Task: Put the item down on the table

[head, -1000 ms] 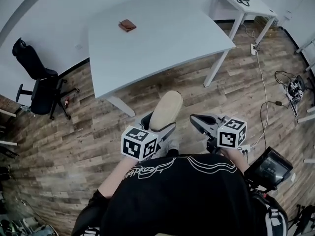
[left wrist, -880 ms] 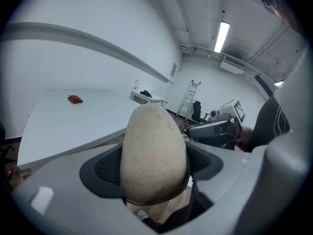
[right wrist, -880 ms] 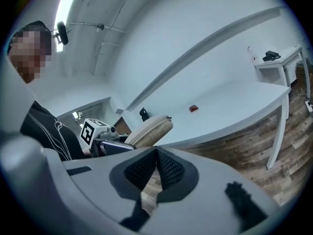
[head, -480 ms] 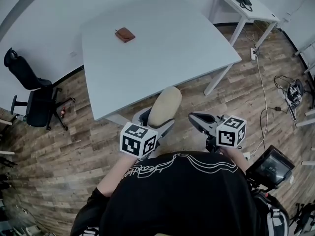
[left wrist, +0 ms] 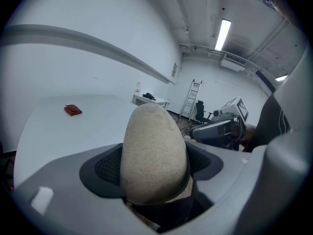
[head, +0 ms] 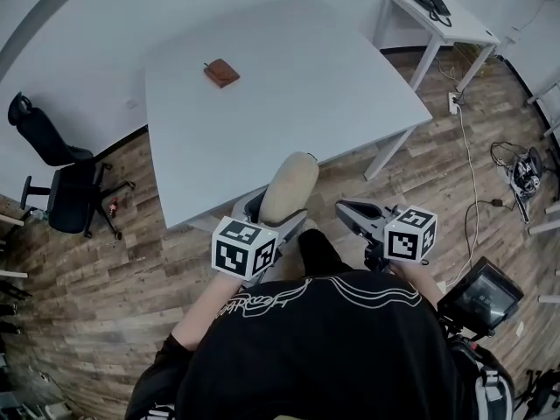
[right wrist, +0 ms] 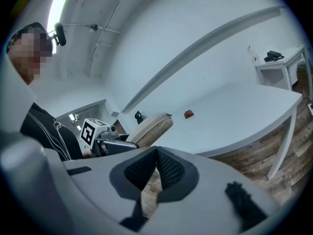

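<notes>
A beige oval pouch (head: 287, 186) stands on end in my left gripper (head: 276, 213), which is shut on its lower half; its top overlaps the near edge of the white table (head: 289, 86). In the left gripper view the pouch (left wrist: 154, 153) fills the jaws of the left gripper (left wrist: 154, 173), with the table (left wrist: 58, 131) beyond it. My right gripper (head: 346, 210) is shut and empty, just right of the pouch and over the wooden floor. Its own view shows the right gripper (right wrist: 155, 168) with pads pressed together, and the pouch (right wrist: 152, 126) to the left.
A small brown wallet (head: 221, 73) lies on the far part of the table. A black office chair (head: 57, 182) stands at the left. A small white desk (head: 442, 16) with a phone is at the back right. Cables (head: 516, 160) lie on the floor at the right.
Both grippers and the pouch have come closer to the table; the pouch's top now overlaps the table's near edge. Neither grip has altered.
</notes>
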The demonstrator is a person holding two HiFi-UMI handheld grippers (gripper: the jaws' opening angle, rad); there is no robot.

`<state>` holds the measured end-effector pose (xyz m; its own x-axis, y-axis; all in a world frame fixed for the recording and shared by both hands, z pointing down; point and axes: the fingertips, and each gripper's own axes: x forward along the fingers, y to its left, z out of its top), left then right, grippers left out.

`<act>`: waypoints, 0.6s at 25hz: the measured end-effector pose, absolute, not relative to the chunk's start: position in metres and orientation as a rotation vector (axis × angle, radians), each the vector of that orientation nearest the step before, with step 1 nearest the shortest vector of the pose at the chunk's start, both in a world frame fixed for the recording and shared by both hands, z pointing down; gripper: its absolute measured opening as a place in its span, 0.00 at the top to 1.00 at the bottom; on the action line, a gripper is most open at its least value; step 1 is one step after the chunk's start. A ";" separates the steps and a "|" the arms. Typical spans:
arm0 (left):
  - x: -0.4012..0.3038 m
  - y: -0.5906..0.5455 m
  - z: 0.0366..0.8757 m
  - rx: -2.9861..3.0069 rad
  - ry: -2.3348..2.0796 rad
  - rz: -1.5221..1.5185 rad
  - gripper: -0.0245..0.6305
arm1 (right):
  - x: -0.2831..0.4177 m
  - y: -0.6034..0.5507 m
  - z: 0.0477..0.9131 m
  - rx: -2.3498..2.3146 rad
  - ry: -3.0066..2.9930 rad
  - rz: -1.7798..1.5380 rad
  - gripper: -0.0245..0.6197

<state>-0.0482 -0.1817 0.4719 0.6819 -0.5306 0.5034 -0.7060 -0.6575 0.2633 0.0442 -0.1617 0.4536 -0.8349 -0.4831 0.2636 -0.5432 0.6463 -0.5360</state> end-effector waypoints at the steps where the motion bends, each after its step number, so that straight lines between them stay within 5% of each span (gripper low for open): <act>1: -0.048 -0.191 0.472 2.451 -0.970 0.541 0.38 | 0.045 -0.171 0.454 0.860 -2.766 0.961 0.95; 15: -0.055 -0.285 0.493 2.368 -1.076 0.585 0.38 | 0.038 -0.275 0.470 0.747 -2.758 0.988 0.95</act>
<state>-0.0547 -0.2853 0.4933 0.6014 -0.5769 0.5528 -0.7777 -0.5814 0.2393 0.0381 -0.2745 0.4699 -0.8715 -0.4105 0.2682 -0.4874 0.6658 -0.5648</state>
